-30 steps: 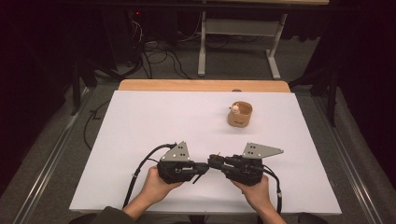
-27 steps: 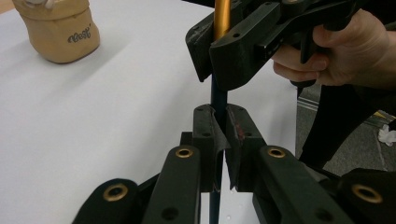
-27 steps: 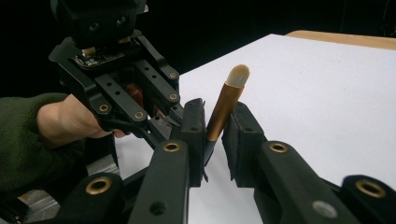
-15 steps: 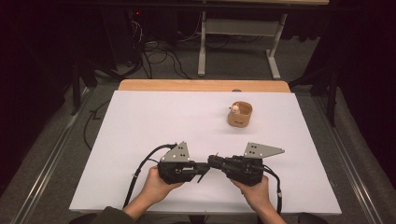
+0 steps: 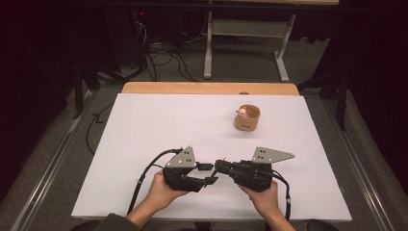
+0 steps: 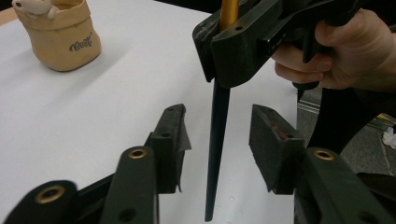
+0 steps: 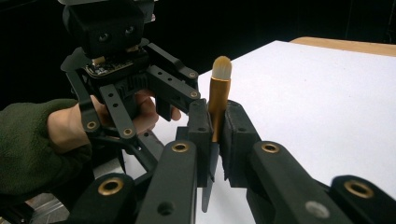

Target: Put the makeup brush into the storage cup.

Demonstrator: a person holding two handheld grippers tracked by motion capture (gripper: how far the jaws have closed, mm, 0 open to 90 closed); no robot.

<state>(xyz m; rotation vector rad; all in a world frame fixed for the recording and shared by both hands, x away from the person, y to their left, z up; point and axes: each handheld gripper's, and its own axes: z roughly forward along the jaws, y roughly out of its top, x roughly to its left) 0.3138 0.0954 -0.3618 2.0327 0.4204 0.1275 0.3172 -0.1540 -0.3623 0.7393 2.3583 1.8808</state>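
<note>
Only the pouch [image 5: 247, 118] stands far right on the otherwise bare table [image 5: 144, 130]

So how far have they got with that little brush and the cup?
The handover looks done: the right gripper is clamped on the makeup brush, gold ferrule between its pads. The left gripper has just been opening, and the dark handle stands free between its jaws. Probably left: carrying the brush to the tan cup across the white table.
</note>
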